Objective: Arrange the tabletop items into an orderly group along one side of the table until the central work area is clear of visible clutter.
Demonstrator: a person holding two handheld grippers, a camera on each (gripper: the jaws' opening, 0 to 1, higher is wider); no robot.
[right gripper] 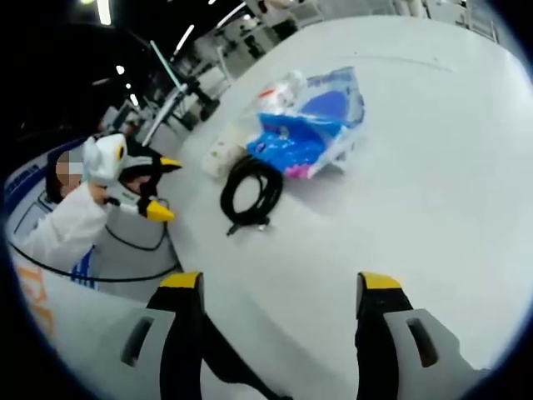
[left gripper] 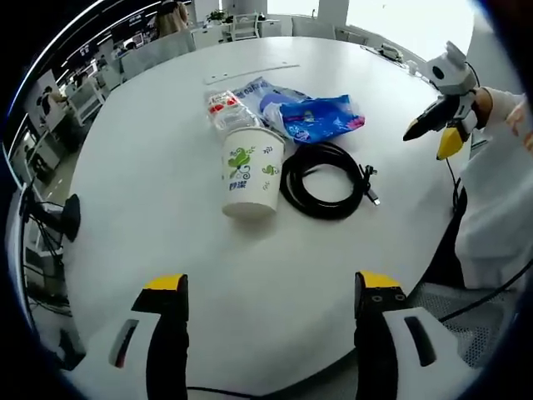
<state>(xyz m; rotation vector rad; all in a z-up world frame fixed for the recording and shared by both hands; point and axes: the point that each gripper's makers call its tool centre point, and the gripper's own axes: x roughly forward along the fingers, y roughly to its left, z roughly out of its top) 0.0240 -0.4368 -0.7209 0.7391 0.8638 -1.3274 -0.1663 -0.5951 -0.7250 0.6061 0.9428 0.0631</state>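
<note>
Round white tabletop (left gripper: 166, 150), smooth and matte, carrying a tight cluster of items away from its near edge. A paper cup (left gripper: 248, 171), tapered and printed with green leaf motifs, stands inverted on its rim; just beside it lies a black cable (left gripper: 323, 179) wound into a flat, glossy coil with its plug ends trailing outward. Behind both, crinkled blue plastic bags (left gripper: 316, 117) and a clear wrapper with red print (left gripper: 223, 108) lie touching one another. The left gripper (left gripper: 271, 287) hovers over the near edge with its yellow-tipped jaws spread wide and nothing between them. The right gripper (right gripper: 279, 287) likewise stands wide apart and empty, facing the coil and the bags; in the left gripper view it appears at the tabletop's right edge, carried by a white sleeve (left gripper: 491, 208)
</note>
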